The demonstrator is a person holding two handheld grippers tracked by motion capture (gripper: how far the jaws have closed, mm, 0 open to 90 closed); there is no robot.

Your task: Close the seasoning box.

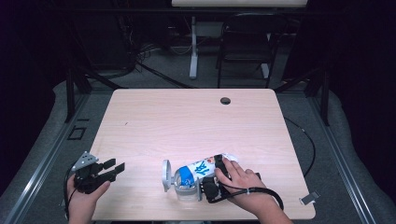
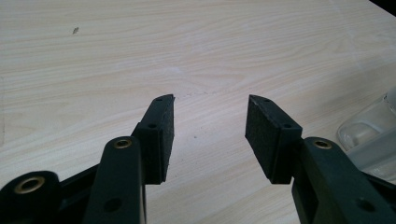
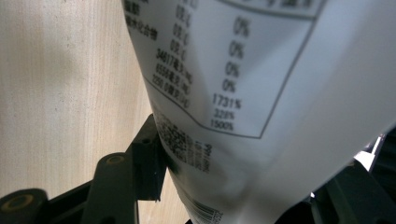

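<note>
**Operator:** Right gripper (image 1: 215,173) is clamped on the bottle (image 1: 201,170). In my right gripper view the white label with its nutrition table sits tight between the two black jaws, one pad (image 3: 148,161) pressed against the label's edge.

**Observer:** Where does the bottle lie on the table (image 1: 187,116)?

**Operator:** From the table's centre it is down at about five o'clock, close to the near edge. It lies on its side, with a blue-and-white label and a clear body; a grey round part (image 1: 166,175) shows at its nine o'clock end. I cannot tell whether that is the cap or the base. My right hand (image 1: 243,182) covers the three o'clock end.

**Observer:** And your left side?

**Operator:** Left gripper (image 1: 116,169) hangs wide with nothing between the pads (image 2: 163,135), just bare wood under them. It sits at the near left corner, around eight o'clock from the centre, well apart from the bottle. In my left gripper view a clear bit of the bottle peeks in at three o'clock.

**Observer:** Anything else on the top?

**Operator:** One dark round hole (image 1: 225,100) at one o'clock, near the far edge.
</note>
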